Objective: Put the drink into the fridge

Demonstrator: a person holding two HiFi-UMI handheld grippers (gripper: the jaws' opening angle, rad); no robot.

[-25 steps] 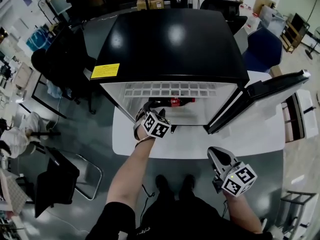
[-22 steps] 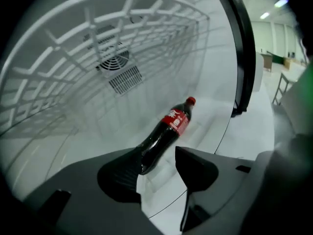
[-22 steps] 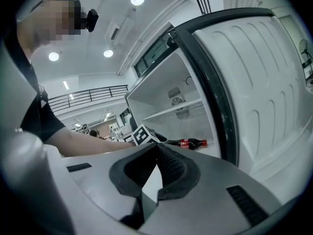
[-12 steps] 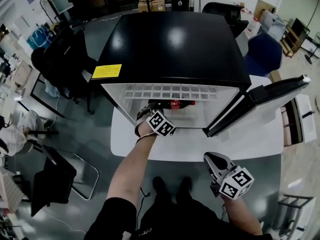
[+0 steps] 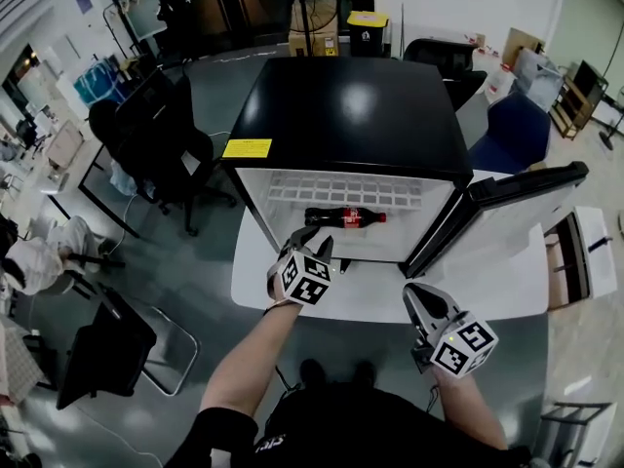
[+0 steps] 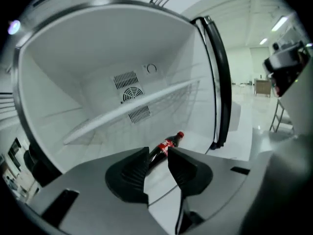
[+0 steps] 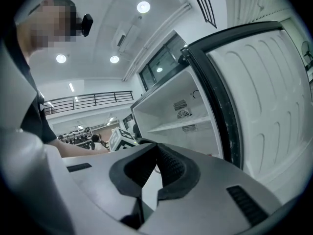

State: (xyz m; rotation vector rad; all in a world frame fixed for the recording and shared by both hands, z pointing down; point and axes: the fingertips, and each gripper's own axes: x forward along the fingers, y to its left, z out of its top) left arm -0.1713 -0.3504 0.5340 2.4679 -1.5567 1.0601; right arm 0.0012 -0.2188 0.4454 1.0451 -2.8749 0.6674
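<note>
Currently, at the left of the head view, a black office chair stands on the grey floor beside a compact fridge with a glossy black top and white interior. A rectangular yellow label is fixed at the front left corner of the fridge top. The fridge stands on a white rectangular table. The left gripper is positioned in front of the fridge opening, above the table, and points into the cabinet. In the left gripper view its black fingers have just been closing and now stand a narrow gap apart. No object is between them, and they touch nothing. The drink, a dark plastic cola bottle with a red label and red cap, lies on its side on the white fridge floor, below the white wire shelf. Its cap points toward the door side, and it is clear of the left gripper. The right gripper is held lower and nearer the person, at the front edge of the table, well apart from the bottle. In the right gripper view its fingers meet at the tips and hold nothing. At the right, the black-framed fridge door with a white moulded inner liner stands wide open.
</note>
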